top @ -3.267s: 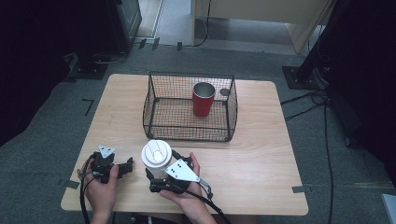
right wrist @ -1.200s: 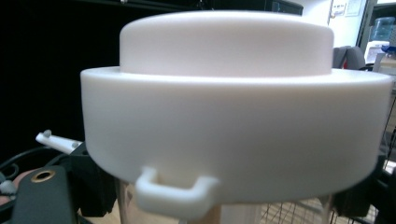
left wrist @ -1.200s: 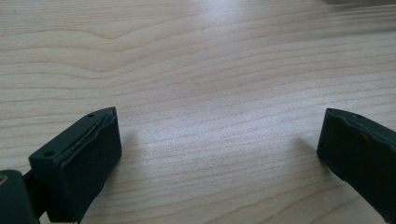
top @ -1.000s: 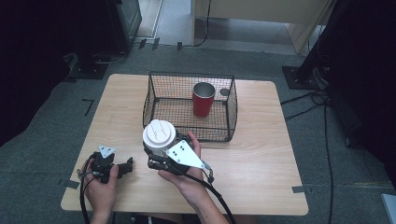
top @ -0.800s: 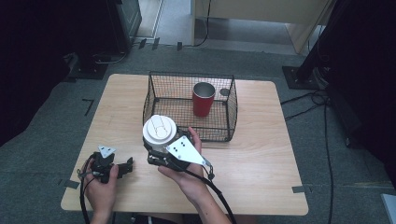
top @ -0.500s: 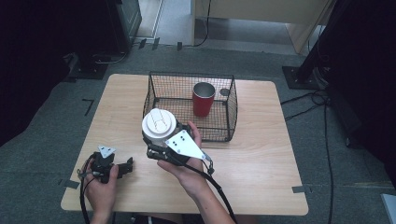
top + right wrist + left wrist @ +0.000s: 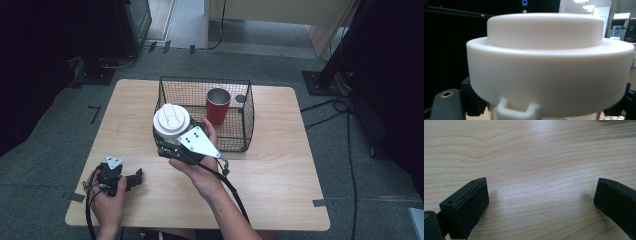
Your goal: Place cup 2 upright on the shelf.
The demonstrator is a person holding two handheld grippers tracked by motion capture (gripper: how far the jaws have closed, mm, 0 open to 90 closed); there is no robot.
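Observation:
A paper cup with a white lid [image 7: 171,120] hangs in the air at the front left corner of a black wire basket [image 7: 247,118]. My right gripper [image 7: 165,144] is shut on the cup just below the lid, with its grey plate facing up. In the right gripper view the lid [image 7: 549,62] looms close, and the black jaws of the right gripper [image 7: 546,113] sit at its two lower sides. A red cup [image 7: 217,105] stands upright inside the basket. My left gripper [image 7: 136,177] rests on the wooden table [image 7: 280,175] at the front left, and the left gripper [image 7: 541,202] stands open over bare wood.
The basket takes up the back middle of the table. A small dark round thing [image 7: 240,99] lies in the basket behind the red cup. Dark equipment and cables stand on the floor around the table.
My right gripper has lifted the white-lidded cup and carried it away from the front edge, up to the basket's front left corner. The left gripper has kept still.

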